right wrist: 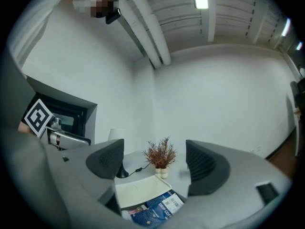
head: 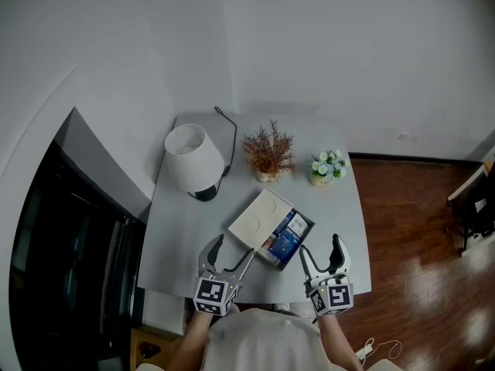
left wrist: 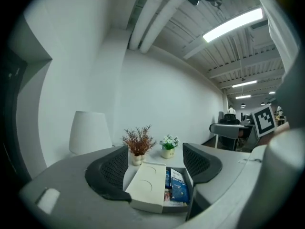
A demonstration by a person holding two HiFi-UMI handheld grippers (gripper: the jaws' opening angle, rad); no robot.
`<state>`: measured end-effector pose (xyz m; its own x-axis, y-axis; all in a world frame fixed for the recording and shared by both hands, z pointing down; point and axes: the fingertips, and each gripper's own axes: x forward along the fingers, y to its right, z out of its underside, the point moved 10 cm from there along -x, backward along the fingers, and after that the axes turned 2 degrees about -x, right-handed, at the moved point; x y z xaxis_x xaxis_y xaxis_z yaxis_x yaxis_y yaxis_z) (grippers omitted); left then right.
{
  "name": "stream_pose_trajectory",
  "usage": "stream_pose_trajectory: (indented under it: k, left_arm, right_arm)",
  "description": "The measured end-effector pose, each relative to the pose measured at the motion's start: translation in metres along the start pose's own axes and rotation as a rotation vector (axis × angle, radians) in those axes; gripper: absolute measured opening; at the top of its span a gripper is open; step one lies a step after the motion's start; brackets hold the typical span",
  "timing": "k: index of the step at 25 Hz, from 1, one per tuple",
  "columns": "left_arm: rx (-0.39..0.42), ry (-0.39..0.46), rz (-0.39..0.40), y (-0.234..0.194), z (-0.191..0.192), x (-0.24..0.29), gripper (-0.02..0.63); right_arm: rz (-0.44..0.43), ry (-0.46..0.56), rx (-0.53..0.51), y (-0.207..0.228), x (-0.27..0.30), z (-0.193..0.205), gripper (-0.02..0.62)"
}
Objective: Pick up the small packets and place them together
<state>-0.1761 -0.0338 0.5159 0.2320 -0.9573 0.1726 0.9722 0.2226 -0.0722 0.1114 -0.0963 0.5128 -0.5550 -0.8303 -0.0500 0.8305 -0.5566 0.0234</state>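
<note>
Small packets (head: 288, 240), blue ones, lie in a box (head: 308, 226) on the counter (head: 186, 246), just ahead of both claws and between them. A white lid (head: 257, 220) covers the box's half nearer the left claw (head: 230, 252). That claw stands wide open and grips nothing. The right claw (head: 321, 252) is likewise spread and empty, with the packets ahead to its left. A lamp (head: 189, 159), a dried plant (head: 267, 153) and a flower pot (head: 327, 167) stand farther beyond.

Left gripper (head: 232, 253) and right gripper (head: 321, 253) held out side by side, both aimed forward. Left tips slightly down, jaws spread wide, pads touching nothing. Right sits level, jaws also well apart, nothing pinched between them.
</note>
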Motion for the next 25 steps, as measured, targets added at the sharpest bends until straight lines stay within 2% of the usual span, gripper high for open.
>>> stream_pose_trajectory:
  k: [6, 13, 19, 23, 25]
  left_arm:
    - [0.042, -0.107, 0.094, 0.006, 0.007, 0.032, 0.345]
    - [0.09, -0.224, 0.205, 0.032, 0.025, 0.071, 0.342]
    - [0.093, -0.176, 0.25, 0.049, 0.025, 0.075, 0.335]
    - [0.085, -0.167, 0.244, 0.05, 0.026, 0.074, 0.334]
    - [0.067, -0.131, 0.223, 0.049, 0.024, 0.071, 0.338]
  right_arm:
    - [0.032, 0.003, 0.022, 0.013, -0.011, 0.001, 0.403]
    - [0.075, 0.003, 0.042, 0.024, -0.027, 0.007, 0.403]
    - [0.09, 0.011, 0.036, 0.03, -0.033, 0.007, 0.402]
    - [0.09, 0.019, 0.037, 0.032, -0.032, 0.006, 0.402]
    - [0.084, 0.019, 0.038, 0.032, -0.03, 0.005, 0.402]
